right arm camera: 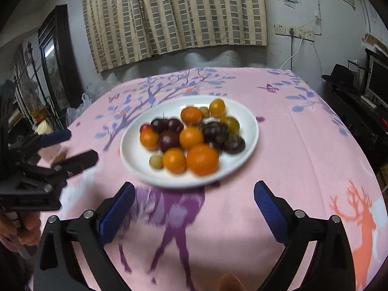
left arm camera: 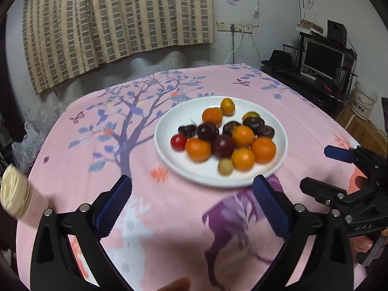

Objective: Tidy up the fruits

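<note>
Right now both grippers are hovering over the near side of a table point(left arm camera: 169, 218) covered in a pink cloth point(right arm camera: 291, 157) printed with a purple tree and deer, and neither is touching anything. The left gripper point(left arm camera: 192, 205) is holding its blue-padded fingers spread wide with nothing between them; the right gripper point(right arm camera: 194, 207) is doing the same, its jaws gaping and empty. Each one is also showing up at the edge of the other's view, the right one off to the right side and the left one off to the left side, both low over the cloth and well apart from the plate point(left arm camera: 167, 150). That white plate is sitting near the middle of the table, just beyond the fingertips, and the fruits point(left arm camera: 224, 135) are lying piled on it in a loose cluster. Among them I am seeing several oranges point(left arm camera: 197, 149), a couple of dark plums point(left arm camera: 222, 146), one small red tomato point(left arm camera: 178, 141) at the left edge of the pile, a small pale green fruit point(left arm camera: 225, 166) at the near rim, and some dark brown wrinkled pieces towards the back right; the blur is keeping me from telling what those are. A striped curtain point(right arm camera: 174, 14) is hanging on the wall behind the table, and a monitor point(left arm camera: 323, 57) is standing on a dark desk to the right.
</note>
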`<action>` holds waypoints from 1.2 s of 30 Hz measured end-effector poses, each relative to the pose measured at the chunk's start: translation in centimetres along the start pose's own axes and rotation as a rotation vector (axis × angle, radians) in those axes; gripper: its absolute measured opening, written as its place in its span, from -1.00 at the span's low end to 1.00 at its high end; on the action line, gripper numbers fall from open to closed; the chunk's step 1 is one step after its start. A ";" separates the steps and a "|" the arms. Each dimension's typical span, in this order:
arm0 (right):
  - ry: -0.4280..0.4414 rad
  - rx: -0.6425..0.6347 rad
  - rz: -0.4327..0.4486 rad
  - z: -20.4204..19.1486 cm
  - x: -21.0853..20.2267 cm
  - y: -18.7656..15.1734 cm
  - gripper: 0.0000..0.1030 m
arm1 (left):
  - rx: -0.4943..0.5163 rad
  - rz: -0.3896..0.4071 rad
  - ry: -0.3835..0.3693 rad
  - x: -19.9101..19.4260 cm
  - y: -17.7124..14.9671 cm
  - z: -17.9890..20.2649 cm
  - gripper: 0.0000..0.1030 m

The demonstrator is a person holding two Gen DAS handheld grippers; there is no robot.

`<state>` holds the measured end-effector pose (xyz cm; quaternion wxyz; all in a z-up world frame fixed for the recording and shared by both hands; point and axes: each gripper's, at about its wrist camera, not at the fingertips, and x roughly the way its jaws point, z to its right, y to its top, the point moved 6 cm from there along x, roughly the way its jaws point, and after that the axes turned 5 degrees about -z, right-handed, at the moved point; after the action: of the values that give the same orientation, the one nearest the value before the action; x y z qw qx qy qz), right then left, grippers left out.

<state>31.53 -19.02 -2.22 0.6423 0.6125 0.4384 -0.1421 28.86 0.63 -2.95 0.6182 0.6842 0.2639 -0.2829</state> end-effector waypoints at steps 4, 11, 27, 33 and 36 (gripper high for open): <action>-0.051 -0.055 -0.013 -0.9 -1.3 -3.4 0.93 | -0.007 -0.005 0.028 -1.1 -3.8 -0.3 0.90; -0.086 -0.060 -0.040 -0.7 -1.3 -5.4 0.93 | -0.064 -0.052 0.071 -0.5 -6.5 -2.2 0.90; -0.100 -0.048 -0.043 -0.5 -1.2 -5.3 0.93 | -0.097 -0.046 0.045 -1.0 -6.5 -2.6 0.90; -0.101 -0.048 -0.043 -0.5 -1.2 -5.3 0.93 | -0.094 -0.047 0.045 -1.0 -6.5 -2.6 0.90; -0.102 -0.048 -0.043 -0.5 -1.2 -5.3 0.93 | -0.091 -0.043 0.044 -1.1 -6.5 -2.6 0.90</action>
<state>26.84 -20.12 -4.77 0.6752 0.5792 0.4214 -0.1764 23.65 3.79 -6.48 0.6364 0.6556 0.3047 -0.2690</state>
